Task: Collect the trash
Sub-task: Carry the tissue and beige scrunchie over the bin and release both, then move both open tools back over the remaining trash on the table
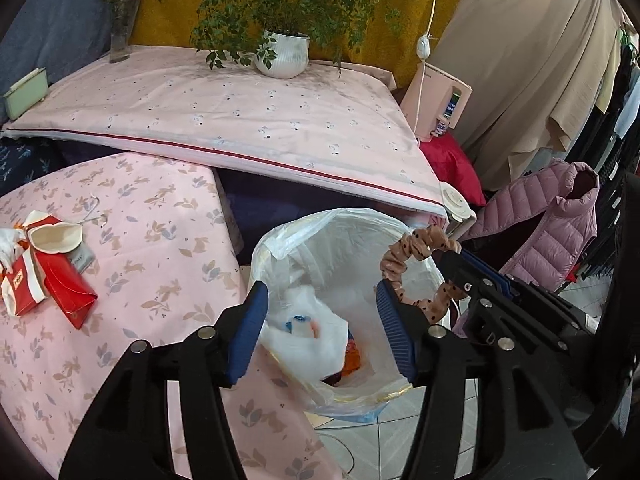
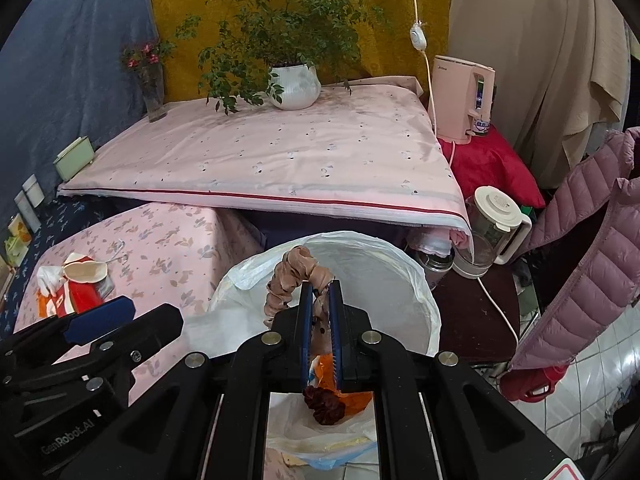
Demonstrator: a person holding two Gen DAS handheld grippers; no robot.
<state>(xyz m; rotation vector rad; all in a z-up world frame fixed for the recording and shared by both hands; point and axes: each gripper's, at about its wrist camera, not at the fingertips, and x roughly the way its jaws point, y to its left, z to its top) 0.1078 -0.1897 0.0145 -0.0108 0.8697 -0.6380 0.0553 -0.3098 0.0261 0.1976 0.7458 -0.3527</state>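
A bin with a white liner (image 1: 344, 232) stands on the floor beside a low table with a pink rabbit-print cloth (image 1: 160, 240). My left gripper (image 1: 320, 296) hangs open over the bin with nothing between its blue pads. Below it in the bin lie a white plastic bag (image 1: 304, 332) and an orange wrapper (image 1: 352, 356). My right gripper (image 2: 321, 290) is shut on a pink dotted scrunchie (image 2: 296, 268) above the liner (image 2: 400, 264). The scrunchie (image 1: 416, 240) also loops up at the right of the left wrist view. A dark red ruffled item (image 2: 324, 404) lies in the bin. Red cartons (image 1: 68, 292) and a cream cup (image 1: 56, 236) sit on the low table.
A higher table with a pale pink cloth (image 1: 240, 120) carries a potted plant (image 1: 286, 54), a flower vase (image 1: 122, 32) and a green box (image 1: 26, 96). A pink water dispenser (image 2: 460, 100), a glass kettle (image 2: 494, 232) and a hanging mauve puffer jacket (image 2: 592, 260) crowd the right.
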